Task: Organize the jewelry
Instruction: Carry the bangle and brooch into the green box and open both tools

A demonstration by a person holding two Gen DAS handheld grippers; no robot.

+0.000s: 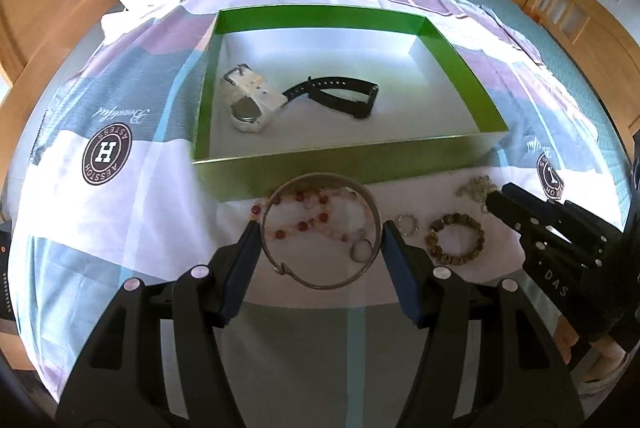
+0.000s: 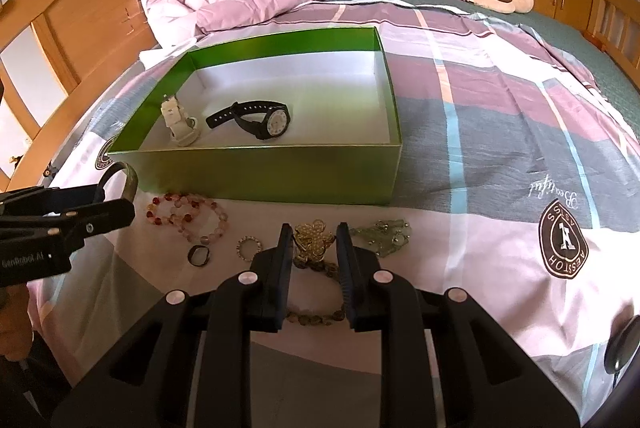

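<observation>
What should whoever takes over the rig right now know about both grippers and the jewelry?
Left gripper: shut on the metal bangle, in front of the green box.
Right gripper: fingers flank the gold flower brooch on the bed; grip unclear.
Done: white watch and black watch lie in the box.
Left: bangle, brooch, pink bead bracelet, dark ring, sparkly ring, brown bead bracelet and pale green piece, all outside the box.
</observation>
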